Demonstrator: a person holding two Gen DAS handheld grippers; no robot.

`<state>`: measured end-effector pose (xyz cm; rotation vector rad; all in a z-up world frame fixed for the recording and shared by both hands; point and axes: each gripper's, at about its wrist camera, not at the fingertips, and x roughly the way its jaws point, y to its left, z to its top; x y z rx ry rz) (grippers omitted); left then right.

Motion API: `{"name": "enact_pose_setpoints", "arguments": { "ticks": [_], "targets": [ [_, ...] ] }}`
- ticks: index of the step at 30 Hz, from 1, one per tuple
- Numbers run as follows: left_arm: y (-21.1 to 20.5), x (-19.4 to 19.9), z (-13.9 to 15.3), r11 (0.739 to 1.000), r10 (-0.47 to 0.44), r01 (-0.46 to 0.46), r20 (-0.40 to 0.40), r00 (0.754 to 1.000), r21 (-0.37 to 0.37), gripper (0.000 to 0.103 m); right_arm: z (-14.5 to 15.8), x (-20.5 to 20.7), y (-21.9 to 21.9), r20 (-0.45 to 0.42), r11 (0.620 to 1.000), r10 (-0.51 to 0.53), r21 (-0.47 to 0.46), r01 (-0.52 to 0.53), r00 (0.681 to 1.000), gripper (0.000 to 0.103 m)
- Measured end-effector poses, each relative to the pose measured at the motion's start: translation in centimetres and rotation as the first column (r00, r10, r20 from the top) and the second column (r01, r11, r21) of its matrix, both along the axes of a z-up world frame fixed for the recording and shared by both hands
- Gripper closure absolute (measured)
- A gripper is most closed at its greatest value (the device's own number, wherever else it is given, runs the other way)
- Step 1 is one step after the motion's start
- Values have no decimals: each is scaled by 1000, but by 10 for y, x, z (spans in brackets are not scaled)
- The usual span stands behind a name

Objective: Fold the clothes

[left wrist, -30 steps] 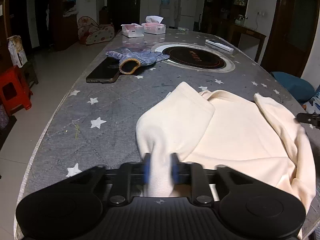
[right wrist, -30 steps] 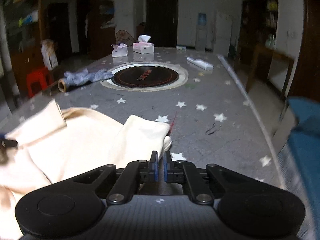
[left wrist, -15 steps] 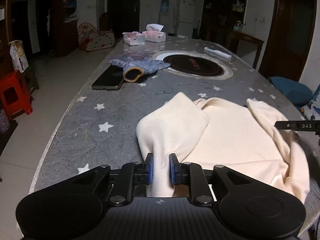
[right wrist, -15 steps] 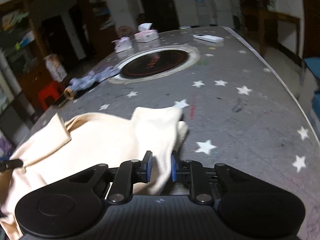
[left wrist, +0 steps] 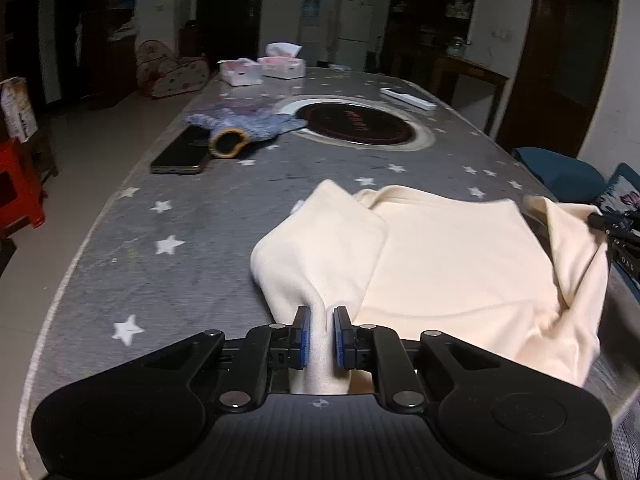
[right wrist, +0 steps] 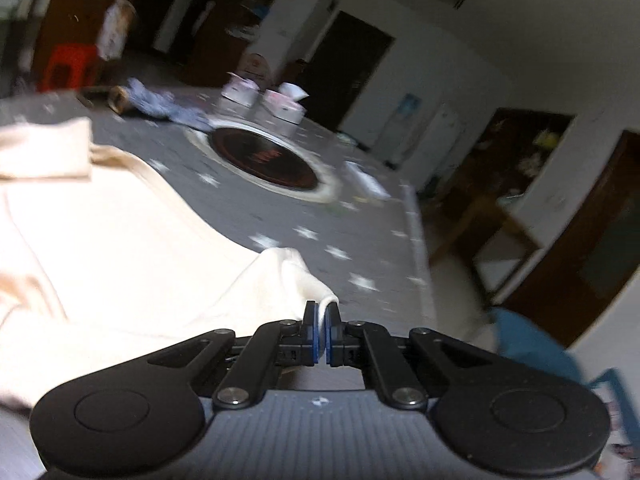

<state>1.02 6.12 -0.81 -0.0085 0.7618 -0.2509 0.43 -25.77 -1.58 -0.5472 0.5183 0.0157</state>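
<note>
Star-patterned table [left wrist: 192,216] carries cream garment [left wrist: 452,264], phone [left wrist: 180,156], glove [left wrist: 248,124], seemingly 2 tissue boxes [left wrist: 280,68].

One cream garment [left wrist: 452,256], two tissue boxes [left wrist: 282,67], one phone [left wrist: 182,156], one glove [left wrist: 244,124].

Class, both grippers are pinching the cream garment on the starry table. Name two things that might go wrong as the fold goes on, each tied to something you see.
1. The right gripper holds only a thin corner of the cream garment; a pull may slip it free.
2. The garment's right side hangs bunched near the table edge, so the fold may come out uneven, or the cloth may slide off. The left gripper has a fuller pinch.
</note>
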Motion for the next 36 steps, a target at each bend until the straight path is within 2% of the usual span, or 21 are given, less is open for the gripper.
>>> {"name": "enact_pose_setpoints", "arguments": {
  "ticks": [6,9,13,17,20,22,23,25,31,34,36],
  "targets": [
    [-13,-5,0,999,-42,42,0,999,-12,92,0,-26,-48,22,984,-170,-44,171,985,101],
    [-13,-5,-4,999,-34,34,-11,999,-13,92,-12,-33,-73,-35,967,-254,-17,254,966,100],
    [-3,-9,0,1000,14,-14,-2,1000,-8,86,-17,-39,-90,-101,957,-281,46,287,954,96],
    [5,-12,11,999,43,-44,26,999,21,84,-2,-36,-86,-83,961,-252,97,259,964,89],
    [-2,-11,15,999,10,-11,41,999,30,83,10,-30,-78,-55,968,-202,140,208,978,76],
    [-14,-6,14,999,-24,22,45,999,38,74,16,-25,-71,-54,972,-152,175,160,987,73],
    [-20,-4,13,998,-40,37,48,998,47,65,17,-21,-66,-59,971,-127,196,137,990,69],
    [-35,4,8,995,-70,66,54,996,75,62,20,-13,-57,-82,965,-77,243,95,994,66],
    [-58,32,-14,987,-110,109,7,994,118,62,17,3,-27,-125,955,36,296,3,991,61],
    [-57,38,-20,986,-104,103,0,995,134,74,14,11,-15,-142,952,74,305,-27,987,59],
    [-54,39,-21,986,-96,94,1,995,137,87,11,15,-9,-153,950,93,310,-42,984,55]
  ]
}}
